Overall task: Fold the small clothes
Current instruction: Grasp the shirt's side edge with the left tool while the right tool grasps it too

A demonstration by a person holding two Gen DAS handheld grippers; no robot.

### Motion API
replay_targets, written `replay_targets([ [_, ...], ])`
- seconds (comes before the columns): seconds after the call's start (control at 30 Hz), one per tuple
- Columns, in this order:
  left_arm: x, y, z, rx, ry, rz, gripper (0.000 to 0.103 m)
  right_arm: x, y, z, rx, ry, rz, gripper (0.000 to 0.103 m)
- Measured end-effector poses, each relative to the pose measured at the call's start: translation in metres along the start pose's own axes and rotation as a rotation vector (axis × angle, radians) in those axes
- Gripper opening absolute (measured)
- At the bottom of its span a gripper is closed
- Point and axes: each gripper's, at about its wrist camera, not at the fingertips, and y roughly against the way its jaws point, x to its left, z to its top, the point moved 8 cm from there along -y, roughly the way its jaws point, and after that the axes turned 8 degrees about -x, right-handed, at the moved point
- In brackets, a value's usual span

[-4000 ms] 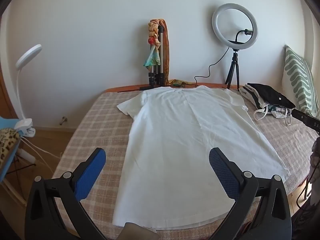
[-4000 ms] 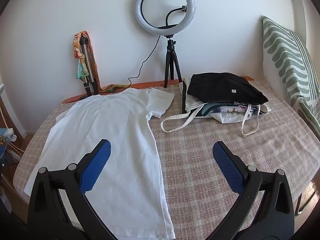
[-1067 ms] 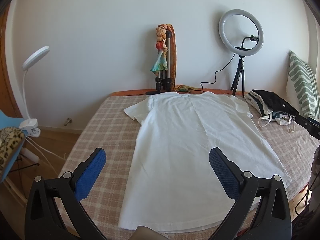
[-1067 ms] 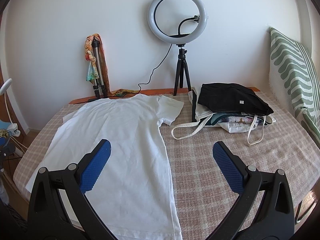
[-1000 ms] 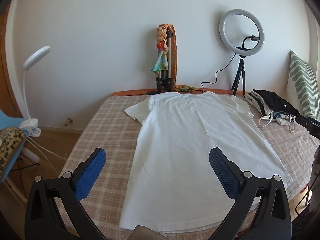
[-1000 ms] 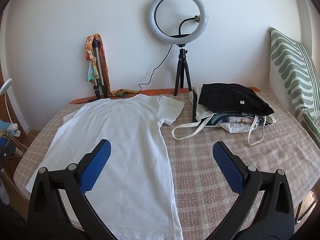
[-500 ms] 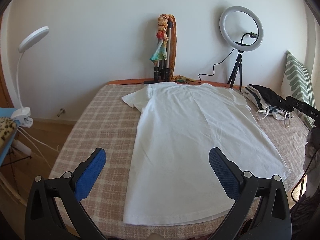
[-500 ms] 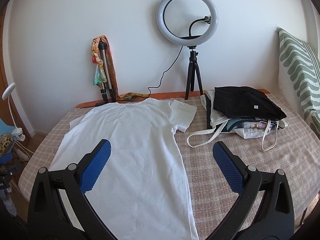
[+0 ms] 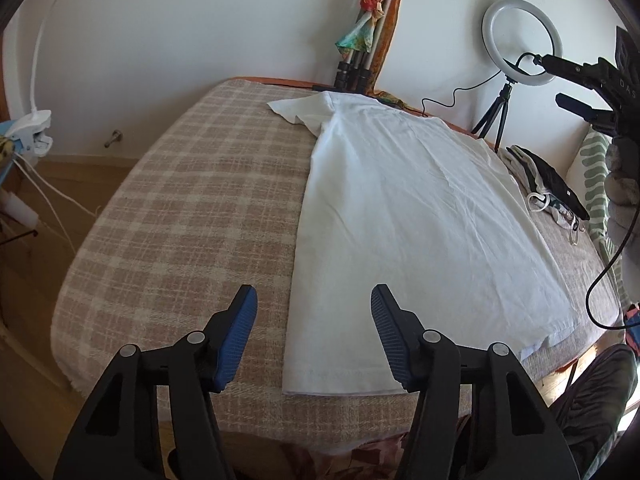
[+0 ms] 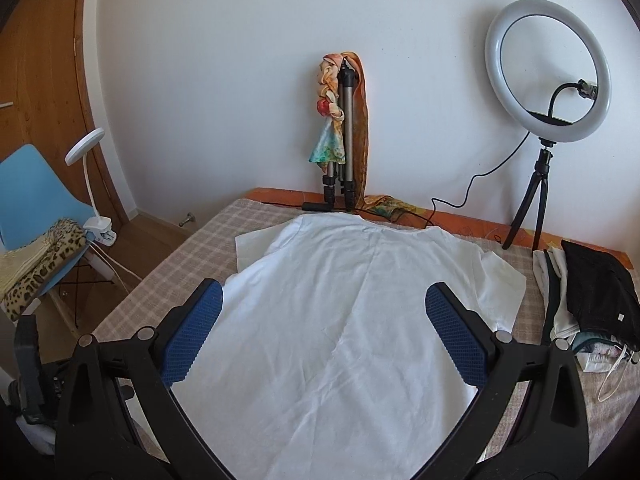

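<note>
The left tool [image 9: 314, 336] hangs over the near left corner of the bed [image 9: 192, 208], its blue pads spread wide with nothing between them. Its gap sits over the T-shirt's bottom left corner, one pad above the checked blanket and the other above white cloth; whether either touches, I cannot tell. The right tool [image 10: 324, 332] is also wide open and empty, held above the middle of the shirt.

The white T-shirt [image 9: 404, 208] lies spread flat on the checked bed cover, hem toward the near edge and neck toward the wall. Both short sleeves are laid out to the sides. The cloth shows light creases.

To the right of the shirt, near its sleeve, sits a pile of clothes [image 10: 592, 300] with a black piece on top and a white strap trailing out. A green striped pillow [image 9: 592, 176] stands beyond the pile at the bed's right edge.

At the far edge, against the wall, a folded tripod [image 10: 344, 136] with a coloured scarf stands just behind the collar. A ring light [image 10: 548, 72] on a small stand is to its right. A clip lamp [image 10: 90, 184] and blue chair [image 10: 28, 196] stand left of the bed.
</note>
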Motion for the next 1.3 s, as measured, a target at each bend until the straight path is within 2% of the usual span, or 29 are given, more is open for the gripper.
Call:
replay_targets([
  [0.17, 0.009, -0.013, -0.014, 0.056, 0.028, -0.010, 0.055, 0.040, -0.050, 0.022, 0.073, -0.008, 0.084, 0.103],
  [0.27, 0.010, -0.014, -0.016, 0.060, 0.037, -0.017, 0.054, 0.065, -0.085, 0.030, 0.130, -0.013, 0.123, 0.098],
  [0.37, 0.008, -0.018, -0.019, 0.079, 0.054, -0.051, 0.041, 0.090, -0.128, 0.030, 0.208, -0.025, 0.167, 0.095],
  [0.47, 0.004, -0.021, -0.021, 0.101, 0.072, -0.087, 0.040, 0.108, -0.172, 0.020, 0.314, -0.051, 0.188, 0.086],
  [0.57, -0.002, -0.021, -0.020, 0.103, 0.057, -0.114, 0.029, 0.126, -0.211, 0.004, 0.404, -0.050, 0.208, 0.083],
  [0.73, -0.003, -0.023, -0.021, 0.115, 0.085, -0.141, 0.021, 0.144, -0.273, -0.026, 0.496, 0.001, 0.169, 0.078],
  [0.8, -0.001, -0.024, -0.021, 0.116, 0.107, -0.155, 0.016, 0.147, -0.295, -0.037, 0.535, 0.006, 0.157, 0.068],
  [0.9, 0.002, -0.026, -0.020, 0.120, 0.131, -0.180, 0.010, 0.152, -0.320, -0.049, 0.573, 0.042, 0.134, 0.060],
  [1.07, 0.006, -0.026, -0.020, 0.116, 0.161, -0.208, 0.007, 0.154, -0.352, -0.067, 0.626, 0.109, 0.094, 0.059],
  [1.13, 0.007, -0.026, -0.019, 0.115, 0.166, -0.214, 0.006, 0.154, -0.361, -0.076, 0.657, 0.141, 0.077, 0.052],
  [1.23, 0.009, -0.026, -0.019, 0.112, 0.178, -0.225, 0.005, 0.153, -0.363, -0.076, 0.644, 0.185, 0.068, 0.037],
  [1.3, 0.017, -0.023, -0.019, 0.113, 0.185, -0.232, 0.004, 0.150, -0.364, -0.073, 0.628, 0.201, 0.052, 0.011],
])
